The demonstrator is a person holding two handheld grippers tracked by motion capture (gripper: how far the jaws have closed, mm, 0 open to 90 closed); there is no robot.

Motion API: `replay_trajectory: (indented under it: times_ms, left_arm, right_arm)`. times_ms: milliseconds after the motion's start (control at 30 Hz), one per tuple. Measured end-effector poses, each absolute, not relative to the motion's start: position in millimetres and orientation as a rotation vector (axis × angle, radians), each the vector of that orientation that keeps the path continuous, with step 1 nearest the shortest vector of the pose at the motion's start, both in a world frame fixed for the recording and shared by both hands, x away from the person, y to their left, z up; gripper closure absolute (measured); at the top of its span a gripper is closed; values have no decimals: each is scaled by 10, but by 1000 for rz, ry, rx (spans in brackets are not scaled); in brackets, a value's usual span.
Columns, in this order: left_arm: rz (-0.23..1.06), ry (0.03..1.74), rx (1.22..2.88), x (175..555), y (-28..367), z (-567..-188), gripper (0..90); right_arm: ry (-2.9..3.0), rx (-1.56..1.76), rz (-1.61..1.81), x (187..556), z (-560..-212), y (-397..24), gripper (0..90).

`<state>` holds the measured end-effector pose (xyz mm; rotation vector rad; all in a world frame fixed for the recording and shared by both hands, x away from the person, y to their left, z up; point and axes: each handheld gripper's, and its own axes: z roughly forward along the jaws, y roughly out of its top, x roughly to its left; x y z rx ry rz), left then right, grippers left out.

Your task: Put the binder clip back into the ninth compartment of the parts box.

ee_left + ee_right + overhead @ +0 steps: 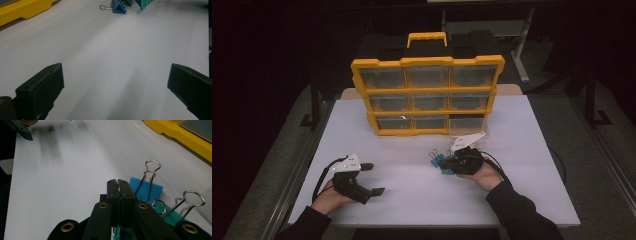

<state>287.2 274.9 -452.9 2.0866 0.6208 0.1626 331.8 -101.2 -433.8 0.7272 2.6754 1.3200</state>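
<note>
My right gripper (443,165) (117,183) is shut, jaws pressed together over a small cluster of binder clips on the white table (412,200). A sliver of silver wire shows between its tips, and a teal binder clip (120,233) (446,171) sits directly under the jaws. A blue clip (147,190) (434,159) (118,7) and another teal clip (172,216) lie just beside it, wire handles up. My left gripper (373,178) (115,82) rests at the table's near left, jaws wide open with nothing between them, pointing toward the clips.
A yellow parts organizer (427,91) (22,10) (185,137) with clear drawers stands upright at the back of the table, black handle section behind it. Dark floor and table-leg frames surround the table. Bare white surface lies between the two grippers.
</note>
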Motion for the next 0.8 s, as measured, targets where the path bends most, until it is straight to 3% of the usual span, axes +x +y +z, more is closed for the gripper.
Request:
replay_trajectory:
  times_ms: [800]
  left_arm:
    - [152,622,2089,2880,2696,-4545,3]
  right_arm:
    - [2603,719,1367,3308,-3923,-1097,868]
